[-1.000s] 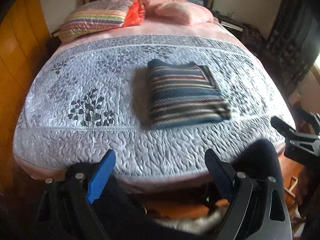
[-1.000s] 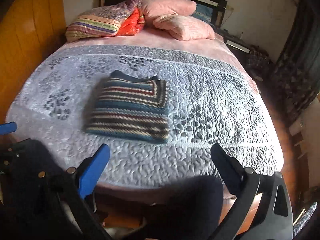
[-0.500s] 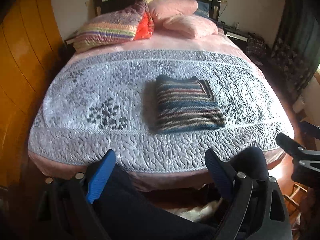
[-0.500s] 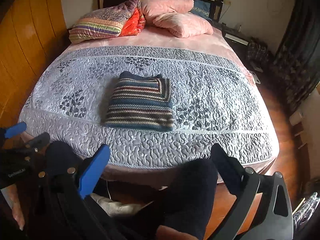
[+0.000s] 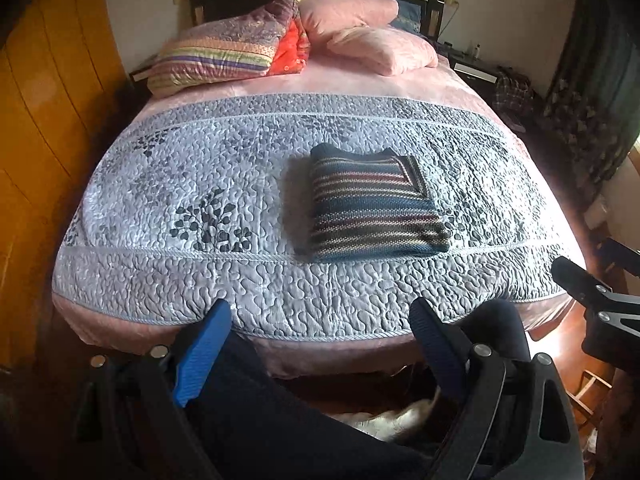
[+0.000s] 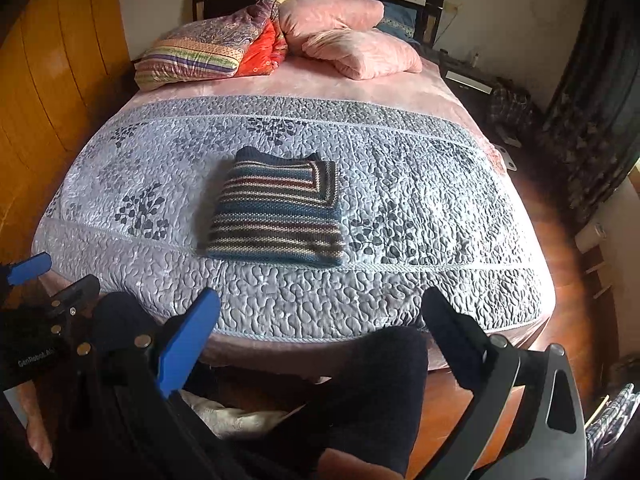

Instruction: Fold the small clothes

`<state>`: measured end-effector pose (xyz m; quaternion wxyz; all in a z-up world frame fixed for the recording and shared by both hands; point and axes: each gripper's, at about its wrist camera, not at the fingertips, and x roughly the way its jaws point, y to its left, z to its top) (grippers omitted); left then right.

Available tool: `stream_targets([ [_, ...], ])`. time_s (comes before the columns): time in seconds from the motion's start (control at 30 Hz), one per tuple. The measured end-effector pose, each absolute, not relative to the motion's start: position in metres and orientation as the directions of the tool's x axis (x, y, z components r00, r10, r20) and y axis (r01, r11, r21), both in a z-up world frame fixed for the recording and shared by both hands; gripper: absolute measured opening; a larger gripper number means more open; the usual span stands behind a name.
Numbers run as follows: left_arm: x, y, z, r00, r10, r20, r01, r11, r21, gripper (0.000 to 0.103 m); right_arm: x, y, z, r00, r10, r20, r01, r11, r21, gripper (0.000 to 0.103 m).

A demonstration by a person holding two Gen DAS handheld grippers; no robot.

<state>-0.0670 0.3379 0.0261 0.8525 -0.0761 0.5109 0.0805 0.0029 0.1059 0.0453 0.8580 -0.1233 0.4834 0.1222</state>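
Observation:
A striped knitted sweater (image 5: 372,206) (image 6: 280,212) lies folded into a neat rectangle on the grey quilted bedspread (image 5: 200,208) (image 6: 420,208), near the middle of the bed. My left gripper (image 5: 320,344) hangs open and holds nothing, back from the foot of the bed and above a person's dark-clothed legs. My right gripper (image 6: 320,340) is also open and holds nothing, at the same distance from the sweater. In the left wrist view the right gripper (image 5: 592,292) shows at the right edge. The right wrist view catches the left gripper (image 6: 36,276) at its left edge.
Pink and striped pillows (image 5: 280,40) (image 6: 280,44) lie at the dark headboard. A wooden wardrobe (image 5: 44,112) stands left of the bed; a nightstand (image 5: 476,72) and dark curtains (image 6: 592,92) are on the right. A person's knees (image 6: 380,364) are in front of the bed's foot.
Both grippers have drawn back from the bed, so more of it shows and the sweater looks smaller. The sweater has not moved.

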Motion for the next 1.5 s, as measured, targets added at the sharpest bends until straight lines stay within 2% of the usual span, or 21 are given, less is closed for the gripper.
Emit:
stream_targets([
  [1.5,-0.062,0.329,0.042,0.505,0.072,-0.860,-0.215,0.976,-0.044,0.091,0.005,0.108,0.059,0.560,0.105,-0.822,-0.321,0.942,-0.099,0.100],
])
